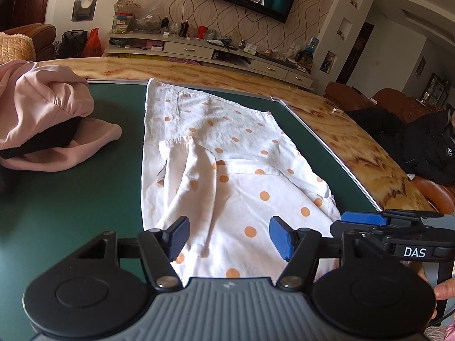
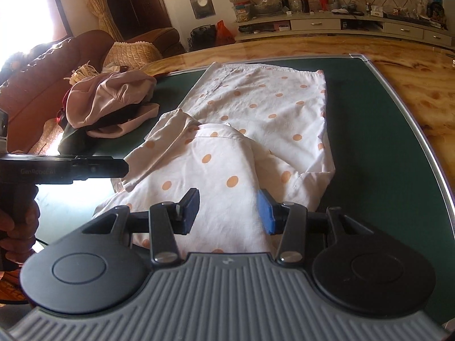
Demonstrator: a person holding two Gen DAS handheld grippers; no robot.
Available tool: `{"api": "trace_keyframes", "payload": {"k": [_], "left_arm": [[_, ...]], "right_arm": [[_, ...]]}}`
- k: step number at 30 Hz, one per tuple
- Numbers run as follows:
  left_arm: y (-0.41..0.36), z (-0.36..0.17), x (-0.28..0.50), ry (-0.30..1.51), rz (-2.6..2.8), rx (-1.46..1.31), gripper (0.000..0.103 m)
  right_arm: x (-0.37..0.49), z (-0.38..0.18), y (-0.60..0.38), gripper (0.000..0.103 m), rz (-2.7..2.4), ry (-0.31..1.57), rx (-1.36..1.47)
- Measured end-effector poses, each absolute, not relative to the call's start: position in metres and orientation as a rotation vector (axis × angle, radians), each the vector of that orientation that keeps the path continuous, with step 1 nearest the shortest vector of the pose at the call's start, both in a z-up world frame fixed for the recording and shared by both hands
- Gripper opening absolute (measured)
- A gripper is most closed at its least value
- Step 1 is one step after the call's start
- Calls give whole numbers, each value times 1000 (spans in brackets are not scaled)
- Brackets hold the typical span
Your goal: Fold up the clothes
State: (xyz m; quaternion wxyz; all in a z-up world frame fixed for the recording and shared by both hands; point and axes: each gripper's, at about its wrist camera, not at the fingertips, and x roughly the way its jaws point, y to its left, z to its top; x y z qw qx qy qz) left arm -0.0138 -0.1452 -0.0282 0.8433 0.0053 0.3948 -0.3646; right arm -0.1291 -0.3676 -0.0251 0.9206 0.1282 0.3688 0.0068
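Left wrist — garment (image 1: 241,153) beyond jaws

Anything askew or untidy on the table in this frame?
Yes. The dotted garment is only partly folded: one sleeve lies bunched and twisted on top rather than flat. Beside it, a pink garment sits in a crumpled heap over something dark. Both tools are open above the dotted cloth, holding nothing.
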Motion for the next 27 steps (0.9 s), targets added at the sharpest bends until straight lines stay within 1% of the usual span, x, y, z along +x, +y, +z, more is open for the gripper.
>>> {"api": "trace_keyframes", "payload": {"k": [3, 5, 10, 11, 12, 16, 17, 18, 19, 20, 22, 27], "left_arm": [[-151, -37, -20, 862, -773, 68, 69], [-152, -44, -22, 887, -767, 85, 69], [-155, -58, -25, 936, -734, 131, 71], [-156, -58, -27, 931, -731, 147, 72], [-157, -57, -28, 931, -728, 161, 73], [-159, -44, -31, 946, -719, 158, 73], [-160, -39, -32, 943, -720, 146, 76], [-161, -35, -32, 943, -713, 137, 82], [-164, -32, -31, 950, -690, 139, 86], [-167, -31, -30, 959, -664, 149, 88], [-172, -32, -27, 980, -630, 177, 88], [-167, -35, -25, 1043, -566, 172, 88]], "right_arm": [[-125, -30, -357, 54, 14, 777, 207], [-123, -33, -351, 61, 14, 789, 174], [-116, -57, -347, 64, -39, 875, 96], [-116, -59, -348, 68, -41, 880, 106], [-117, -59, -351, 69, -46, 882, 123], [-120, -49, -352, 71, -68, 881, 138], [-122, -44, -350, 71, -72, 864, 138], [-123, -39, -348, 71, -75, 847, 138], [-124, -33, -346, 75, -78, 830, 139], [-122, -29, -344, 82, -88, 826, 144], [-114, -26, -340, 86, -123, 856, 161], [-99, -34, -332, 87, -184, 964, 198]]}}
